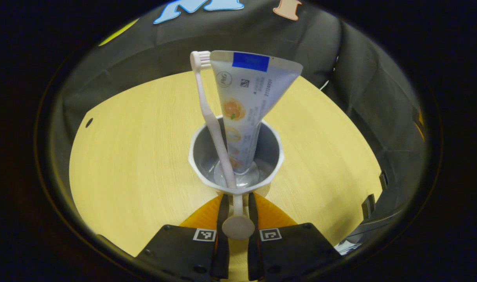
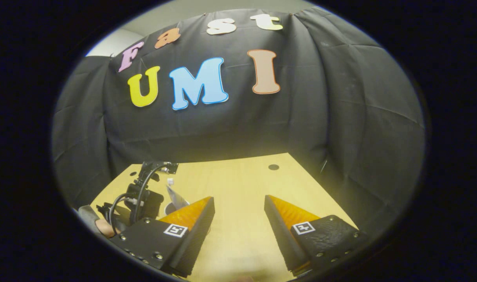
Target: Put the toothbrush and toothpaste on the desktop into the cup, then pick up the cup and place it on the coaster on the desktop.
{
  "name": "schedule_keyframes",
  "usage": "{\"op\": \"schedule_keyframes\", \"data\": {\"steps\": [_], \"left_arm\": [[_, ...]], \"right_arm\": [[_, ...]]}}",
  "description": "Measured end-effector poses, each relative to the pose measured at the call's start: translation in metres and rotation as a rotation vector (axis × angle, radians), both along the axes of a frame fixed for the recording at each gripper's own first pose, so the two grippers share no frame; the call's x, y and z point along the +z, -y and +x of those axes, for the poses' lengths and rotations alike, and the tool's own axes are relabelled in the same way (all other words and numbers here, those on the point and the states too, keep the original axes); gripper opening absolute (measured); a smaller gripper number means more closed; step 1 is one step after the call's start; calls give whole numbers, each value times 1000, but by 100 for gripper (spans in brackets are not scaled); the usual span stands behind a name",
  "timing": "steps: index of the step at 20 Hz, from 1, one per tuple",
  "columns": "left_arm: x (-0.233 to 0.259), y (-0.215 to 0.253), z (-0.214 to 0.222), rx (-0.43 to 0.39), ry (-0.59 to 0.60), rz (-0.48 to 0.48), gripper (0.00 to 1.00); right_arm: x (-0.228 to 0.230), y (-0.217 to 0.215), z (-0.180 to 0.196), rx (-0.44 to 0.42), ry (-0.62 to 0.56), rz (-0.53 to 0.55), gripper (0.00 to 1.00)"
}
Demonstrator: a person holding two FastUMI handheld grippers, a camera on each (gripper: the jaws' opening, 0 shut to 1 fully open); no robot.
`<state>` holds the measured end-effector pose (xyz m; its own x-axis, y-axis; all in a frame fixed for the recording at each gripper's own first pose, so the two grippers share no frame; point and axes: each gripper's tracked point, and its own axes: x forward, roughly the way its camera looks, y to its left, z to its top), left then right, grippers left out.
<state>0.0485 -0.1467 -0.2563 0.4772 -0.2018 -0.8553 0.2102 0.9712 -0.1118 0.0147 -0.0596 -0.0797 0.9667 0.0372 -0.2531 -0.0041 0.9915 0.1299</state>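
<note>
Both items are already in the cup (image 1: 236,156) — the toothbrush (image 1: 211,117) leans up-left with its bristle head at the top, and the toothpaste (image 1: 248,105) stands cap-down, its flat crimped end uppermost, so both long axes run near upright. The left gripper (image 1: 237,203) has its jaws clenched on the cup's handle (image 1: 238,219) above the desktop (image 1: 136,164). The step in hand looks like carrying the cup to the coaster; the next move calls for keeping it level and finding that coaster. The right gripper (image 2: 238,219) hovers with jaws released, grasping nothing.
</note>
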Motion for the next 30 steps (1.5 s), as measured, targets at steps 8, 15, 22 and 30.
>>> {"op": "schedule_keyframes", "data": {"steps": [8,15,22,30], "left_arm": [[-3,3,-1,15,3,59,30],[19,4,-10,74,81,40,42],[80,-7,-24,158,272,-33,65],[190,-57,-24,281,616,-105,76]], "right_arm": [[2,13,-3,37,11,-7,82],[5,7,-1,97,20,-28,82],[21,-8,0,136,60,-60,82],[69,-45,5,164,175,-108,82]]}}
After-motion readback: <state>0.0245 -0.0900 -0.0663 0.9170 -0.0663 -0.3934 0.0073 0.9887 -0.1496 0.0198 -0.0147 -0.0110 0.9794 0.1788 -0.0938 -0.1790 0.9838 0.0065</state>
